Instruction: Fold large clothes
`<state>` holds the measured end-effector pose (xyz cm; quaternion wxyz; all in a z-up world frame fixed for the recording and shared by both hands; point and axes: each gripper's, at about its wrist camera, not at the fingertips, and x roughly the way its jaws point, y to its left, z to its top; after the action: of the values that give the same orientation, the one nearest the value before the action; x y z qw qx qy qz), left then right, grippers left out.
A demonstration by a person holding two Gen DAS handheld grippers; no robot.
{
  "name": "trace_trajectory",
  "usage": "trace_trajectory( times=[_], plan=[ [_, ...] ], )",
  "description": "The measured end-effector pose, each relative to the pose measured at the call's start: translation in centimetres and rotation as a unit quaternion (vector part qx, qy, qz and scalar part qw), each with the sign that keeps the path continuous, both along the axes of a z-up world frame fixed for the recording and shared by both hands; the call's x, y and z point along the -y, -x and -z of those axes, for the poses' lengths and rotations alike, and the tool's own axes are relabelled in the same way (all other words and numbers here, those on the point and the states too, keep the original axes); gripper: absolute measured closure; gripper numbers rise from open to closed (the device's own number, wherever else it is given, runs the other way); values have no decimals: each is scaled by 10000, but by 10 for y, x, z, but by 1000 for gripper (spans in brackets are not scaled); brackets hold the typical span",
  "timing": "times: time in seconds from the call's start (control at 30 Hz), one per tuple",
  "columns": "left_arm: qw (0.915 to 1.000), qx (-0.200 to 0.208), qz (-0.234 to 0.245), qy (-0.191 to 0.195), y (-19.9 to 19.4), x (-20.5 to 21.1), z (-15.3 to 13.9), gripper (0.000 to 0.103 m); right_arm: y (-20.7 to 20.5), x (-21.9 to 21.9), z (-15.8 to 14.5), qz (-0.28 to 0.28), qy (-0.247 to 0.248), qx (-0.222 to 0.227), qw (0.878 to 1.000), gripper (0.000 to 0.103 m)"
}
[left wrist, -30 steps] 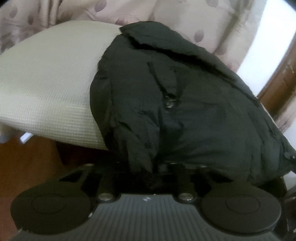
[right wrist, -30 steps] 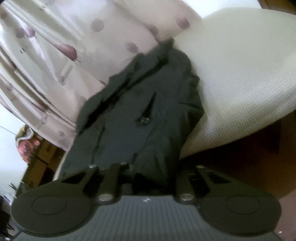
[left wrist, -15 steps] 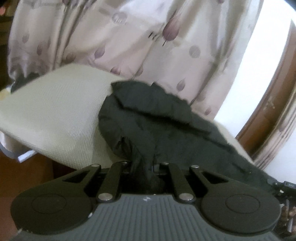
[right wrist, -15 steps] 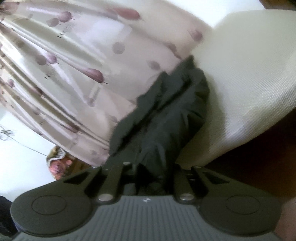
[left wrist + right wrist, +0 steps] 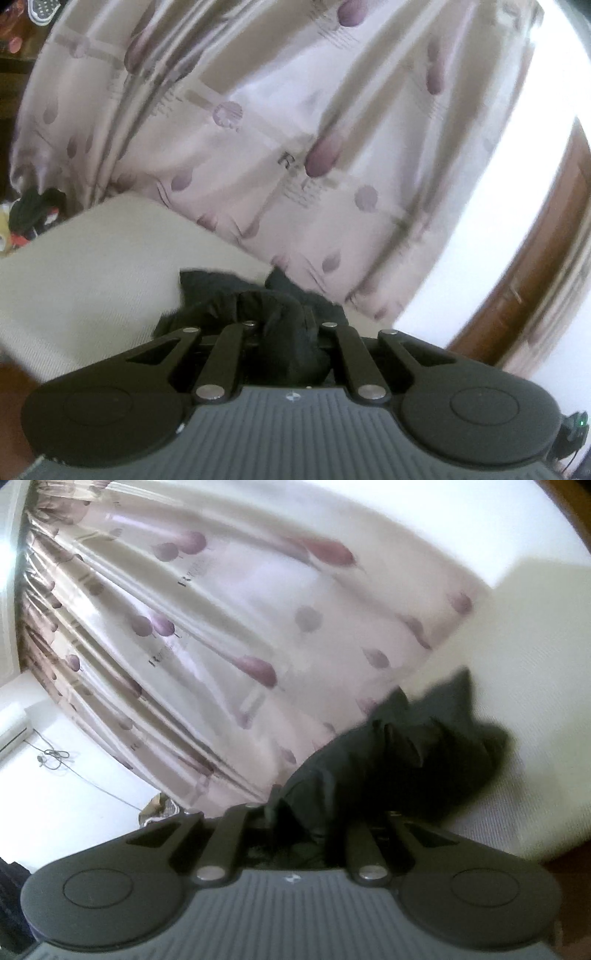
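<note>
Both tools raised with one dark garment between them. The left tool [image 5: 286,332] is clenched on a bunched fold of the black jacket [image 5: 258,299]; cloth fills the narrow gap between its jaws and spills back over the linkage bars. The right tool [image 5: 295,819] is likewise clamped on the jacket [image 5: 406,753], whose fabric gathers into the throat of the tool and hides the fingertips.

In the left wrist view, only a small crumpled part of the jacket shows above the tool, lying against the near edge of the cream cushion [image 5: 92,266]. In the right wrist view, the jacket runs from the tool up and to the right as a thick, rumpled band, its far end resting on the same pale cushion [image 5: 535,664], which has a fine woven texture.

Behind the cushion hangs a pale pink curtain [image 5: 277,129] with purple teardrop shapes and beige stripes; it fills most of both views and is blurred. To the right of the curtain in the left wrist view stands a white wall [image 5: 498,221], then a brown wooden door frame [image 5: 546,258]. At the left edge of the same view, a small heap of dark and coloured things [image 5: 33,214] lies beyond the cushion, too blurred to name. In the right wrist view, a thin cable [image 5: 55,757] hangs on a white wall at the lower left.
</note>
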<state>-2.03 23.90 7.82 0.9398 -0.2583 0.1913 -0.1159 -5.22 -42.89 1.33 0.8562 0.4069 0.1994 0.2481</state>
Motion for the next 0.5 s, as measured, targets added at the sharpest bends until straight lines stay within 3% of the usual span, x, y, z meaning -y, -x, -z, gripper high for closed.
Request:
trace_trajectory(
  times=[0.2,0.3,0.5],
  plan=[
    [9992,-194,-303,-200,-102,10,-8,90,-114,8,7,236,-50,-324,9992,92],
    [9976,-436,-521,-132,-157,8,9,90,-176,11,20,419,-16,-638,9971,92],
    [9912,-967,-756,-500,-250,30,68,90,-265,10,78,680,181,-1343,9884,92]
  ],
)
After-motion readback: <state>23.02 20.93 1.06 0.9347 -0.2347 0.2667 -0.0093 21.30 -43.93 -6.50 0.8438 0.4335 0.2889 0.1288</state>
